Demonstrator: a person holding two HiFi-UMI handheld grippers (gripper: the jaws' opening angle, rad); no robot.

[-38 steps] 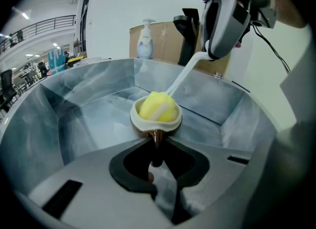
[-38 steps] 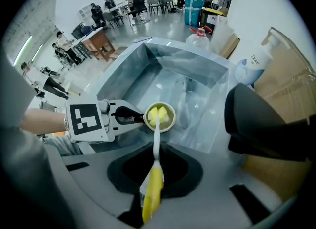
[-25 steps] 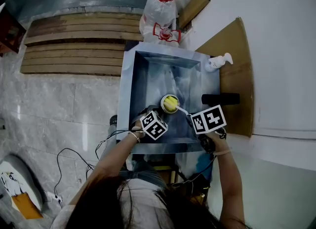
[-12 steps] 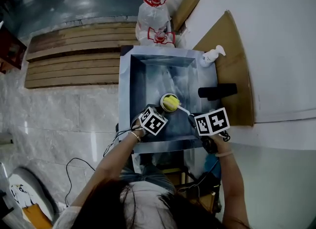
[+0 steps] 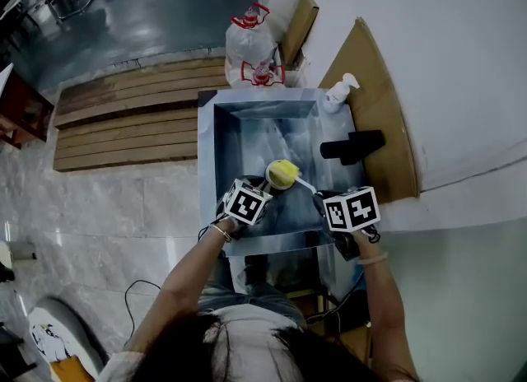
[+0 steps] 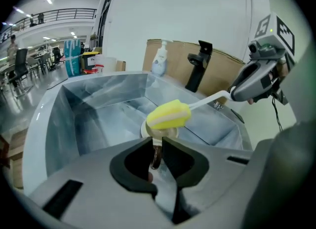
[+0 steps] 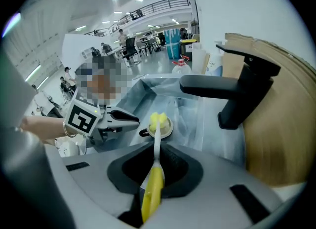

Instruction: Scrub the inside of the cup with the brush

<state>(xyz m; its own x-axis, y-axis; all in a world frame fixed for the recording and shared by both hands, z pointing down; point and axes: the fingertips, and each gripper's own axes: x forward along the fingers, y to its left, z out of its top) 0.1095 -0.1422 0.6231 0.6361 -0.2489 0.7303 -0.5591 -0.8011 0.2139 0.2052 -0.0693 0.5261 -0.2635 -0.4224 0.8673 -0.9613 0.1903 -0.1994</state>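
Right, head view: over the sink (image 5: pixel 247 129), your left gripper (image 5: pixel 263 187) holds the cup (image 5: pixel 271 179), brush (image 5: pixel 282 174) head at its mouth, square markers on both cubes (image 5: pixel 247 202). Left gripper view: jaws pinch the cup's handle. Right gripper view: your right gripper (image 7: pixel 157 145) clamps the brush's yellow handle.

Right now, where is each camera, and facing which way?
Head view: on the person's head, looking down into the sink; shows hair, arms, left gripper, right gripper.
Left gripper view: on the left gripper, facing the cup in its jaws.
Right gripper view: on the right gripper, facing along the brush in its jaws.
All share cup and brush.
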